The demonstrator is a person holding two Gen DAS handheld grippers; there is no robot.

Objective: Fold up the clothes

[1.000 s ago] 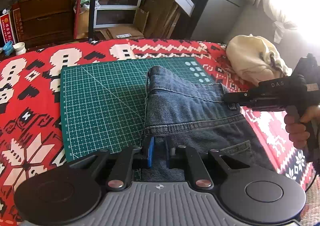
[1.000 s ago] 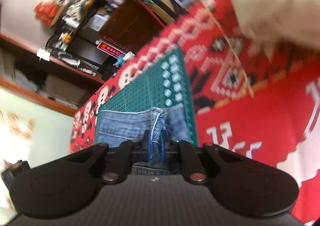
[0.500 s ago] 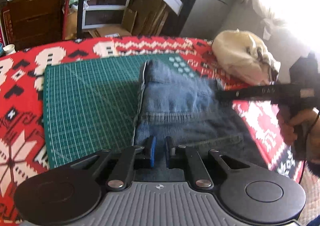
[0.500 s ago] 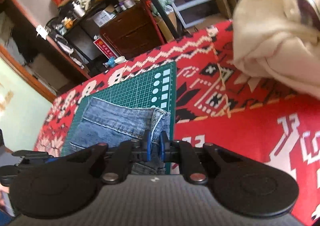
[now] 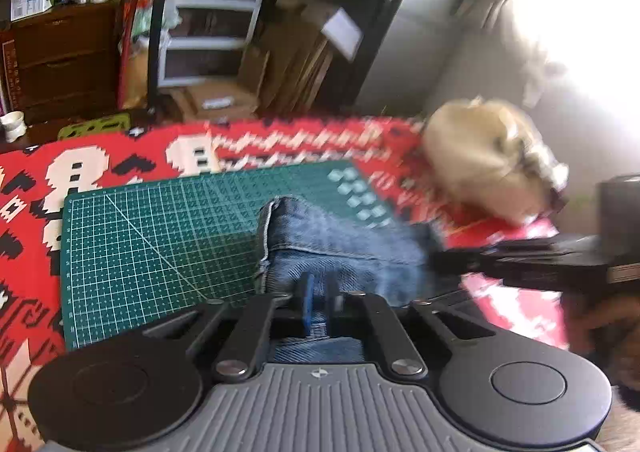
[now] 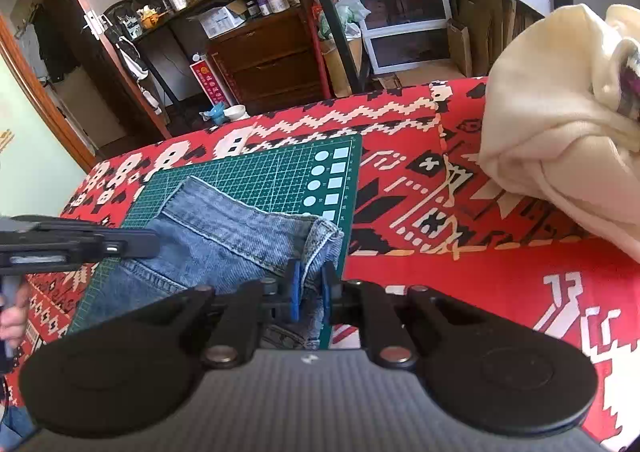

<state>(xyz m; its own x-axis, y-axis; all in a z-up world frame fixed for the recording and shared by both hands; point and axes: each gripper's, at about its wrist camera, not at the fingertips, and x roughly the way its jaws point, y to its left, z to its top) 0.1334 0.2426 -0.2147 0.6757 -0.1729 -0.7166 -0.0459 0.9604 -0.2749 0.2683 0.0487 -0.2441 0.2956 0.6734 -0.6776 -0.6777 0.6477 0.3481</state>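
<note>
Blue denim jeans (image 5: 340,248) lie partly folded on a green cutting mat (image 5: 160,228), their hem end toward the far side. My left gripper (image 5: 319,302) is shut on a fold of the denim at the near edge. In the right wrist view the jeans (image 6: 224,236) spread over the mat (image 6: 280,168), and my right gripper (image 6: 310,292) is shut on the bunched right edge of the denim. The right tool (image 5: 540,260) shows in the left wrist view; the left tool (image 6: 72,244) shows at the left of the right wrist view.
A red patterned cloth (image 6: 440,180) covers the table. A cream garment bundle (image 6: 568,148) sits at the right, beyond the mat. Shelves, drawers and cardboard boxes (image 6: 280,52) stand behind the table. A person's hand (image 5: 608,332) holds the right tool.
Both grippers have carried the held denim forward over the rest of the jeans, shortening the visible spread. The right wrist view has levelled out; the left wrist view is now motion-blurred.
</note>
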